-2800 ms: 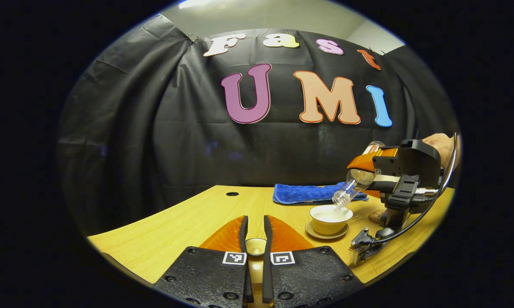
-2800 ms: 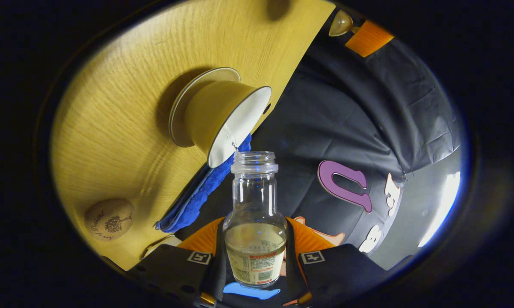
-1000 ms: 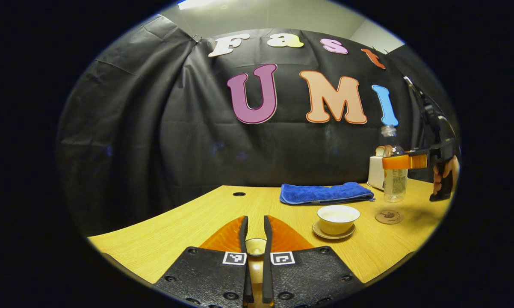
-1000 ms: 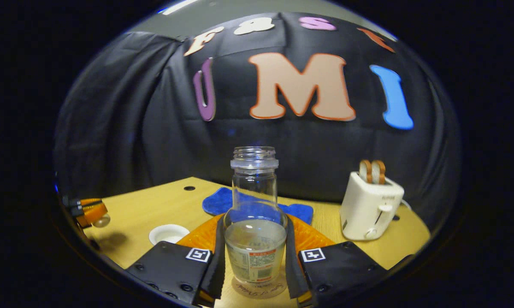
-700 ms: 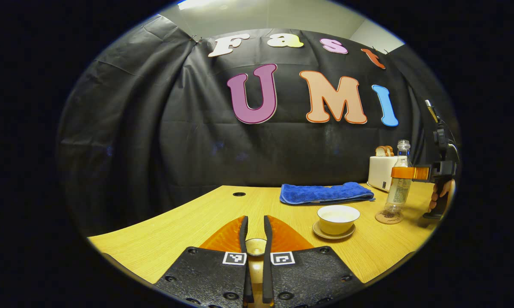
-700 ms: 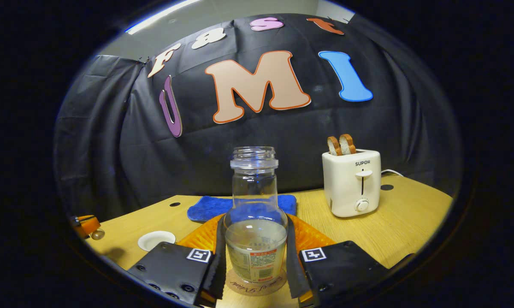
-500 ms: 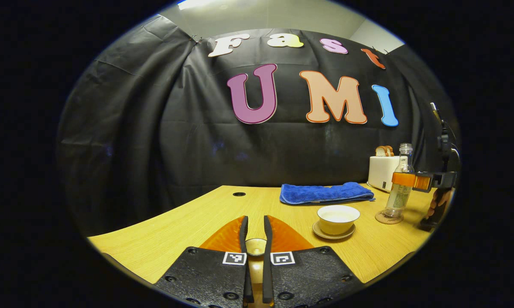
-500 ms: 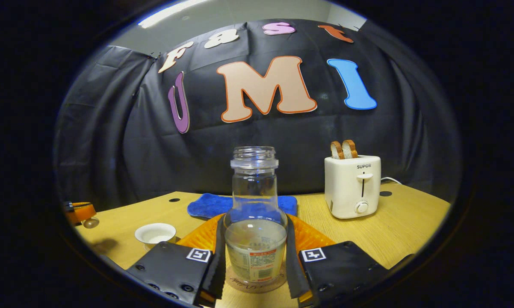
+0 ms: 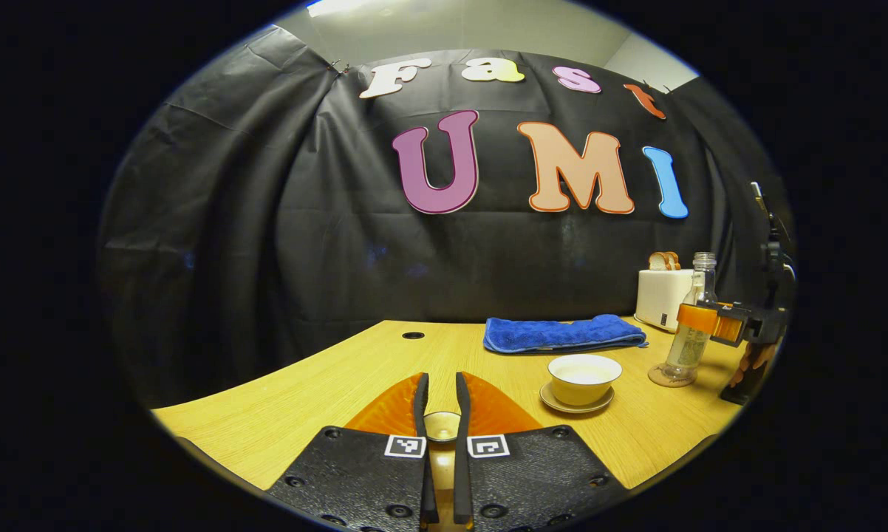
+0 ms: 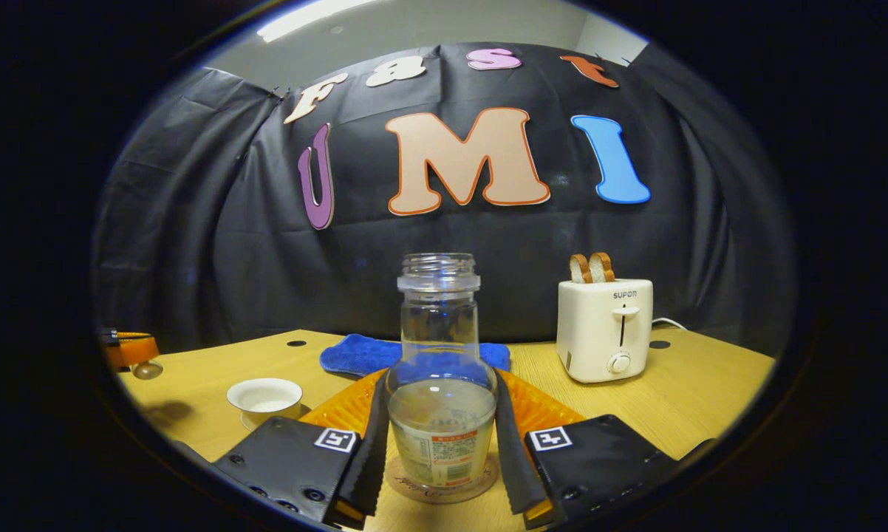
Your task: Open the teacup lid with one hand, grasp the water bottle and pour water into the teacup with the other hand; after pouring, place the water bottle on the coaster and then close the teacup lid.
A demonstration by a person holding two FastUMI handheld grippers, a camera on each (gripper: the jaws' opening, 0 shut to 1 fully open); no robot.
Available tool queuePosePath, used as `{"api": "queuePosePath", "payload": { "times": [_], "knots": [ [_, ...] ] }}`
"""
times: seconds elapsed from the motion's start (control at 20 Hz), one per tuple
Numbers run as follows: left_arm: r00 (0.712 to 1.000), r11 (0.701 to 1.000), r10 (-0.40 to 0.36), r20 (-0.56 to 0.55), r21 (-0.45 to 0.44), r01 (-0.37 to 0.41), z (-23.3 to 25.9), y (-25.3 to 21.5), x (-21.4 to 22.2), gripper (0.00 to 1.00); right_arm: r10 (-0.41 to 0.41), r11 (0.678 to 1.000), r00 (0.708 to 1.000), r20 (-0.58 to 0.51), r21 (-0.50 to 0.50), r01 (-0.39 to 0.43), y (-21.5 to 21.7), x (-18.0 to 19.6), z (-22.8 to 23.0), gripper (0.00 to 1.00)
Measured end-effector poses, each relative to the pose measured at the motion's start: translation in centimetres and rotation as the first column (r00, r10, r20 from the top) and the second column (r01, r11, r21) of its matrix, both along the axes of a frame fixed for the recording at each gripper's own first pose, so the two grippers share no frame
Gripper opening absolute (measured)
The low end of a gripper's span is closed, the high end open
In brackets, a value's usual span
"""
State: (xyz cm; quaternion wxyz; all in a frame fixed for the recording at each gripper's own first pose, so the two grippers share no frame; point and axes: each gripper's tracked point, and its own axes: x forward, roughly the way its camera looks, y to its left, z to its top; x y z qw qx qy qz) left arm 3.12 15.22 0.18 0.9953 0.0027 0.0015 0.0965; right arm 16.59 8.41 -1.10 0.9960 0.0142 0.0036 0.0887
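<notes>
Bottle [image 10: 441, 384] stood on coaster [image 10: 442, 489]; right gripper [image 10: 442, 462] barely slackened beside it, needing straight withdrawal. Left gripper [image 9: 442, 432] pinched the lid [image 9: 442, 426], cup [image 9: 583, 377] at two o'clock.

The light comes from a long lamp [image 10: 307, 18] up on the ceiling, and it glows very white in both of my views. The wooden table [image 9: 326, 377] looks bright and warm yellow, but the black cloth wall [image 9: 215, 244] behind it stays dark and swallows the light. My bottle [image 10: 442, 384] has small shiny spots on its glass, and I can see through it. A soft shadow lies on the table next to the cup [image 10: 264, 397]. Straight lines bend like a bowl near the edges, and things there look squashed and a bit fuzzy. The middle looks sharp.
</notes>
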Motion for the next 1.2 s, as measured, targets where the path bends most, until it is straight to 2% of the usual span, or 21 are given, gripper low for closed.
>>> {"api": "queuePosePath", "payload": {
  "times": [0.1, 0.25, 0.35, 0.4, 0.75, 0.9, 1.1, 1.2],
  "knots": [
    [1.000, 1.000, 0.001, 0.000, -0.001, -0.001, 0.0, 0.0, 0.0, 0.06, 0.006, 1.000, 1.000, -0.019, -0.012, -0.006, 0.2, -0.1, -0.9, 0.75],
    [1.000, 1.000, 0.001, -0.001, -0.001, -0.001, 0.0, 0.0, -0.1, 0.06, -0.006, 1.000, 1.000, -0.017, -0.017, 0.005, 0.0, -0.1, -0.4, 0.77],
    [1.000, 1.000, 0.001, -0.001, 0.000, -0.001, 0.1, 0.0, 0.0, 0.06, -0.023, 1.000, 1.000, -0.014, -0.018, 0.023, -0.3, 0.1, -0.4, 0.99],
    [1.000, 1.000, 0.001, -0.001, -0.001, -0.001, 0.0, 0.0, -0.1, 0.06, -0.026, 0.999, 1.000, -0.014, -0.018, 0.026, -0.4, -0.1, -0.3, 0.92],
    [1.000, 1.000, 0.001, -0.002, -0.001, -0.001, 0.1, 0.0, -0.1, 0.06, -0.048, 0.999, 0.999, -0.012, -0.018, 0.048, -0.8, -1.7, -0.2, 0.93],
    [1.000, 1.000, -0.007, -0.003, -0.004, 0.007, -0.1, -0.2, 0.0, 0.06, -0.052, 0.998, 0.999, -0.012, -0.018, 0.052, -1.3, -4.0, -0.2, 0.92],
    [0.997, 0.997, -0.074, -0.003, -0.005, 0.074, -0.1, -2.0, 1.3, 0.06, -0.062, 0.998, 0.998, -0.004, -0.016, 0.062, -2.9, -8.0, 0.1, 1.00],
    [0.995, 0.995, -0.100, -0.003, -0.004, 0.100, -0.1, -2.8, 2.6, 0.06, -0.061, 0.998, 0.998, -0.003, -0.016, 0.061, -3.9, -10.2, 0.2, 0.98]
  ]
}}
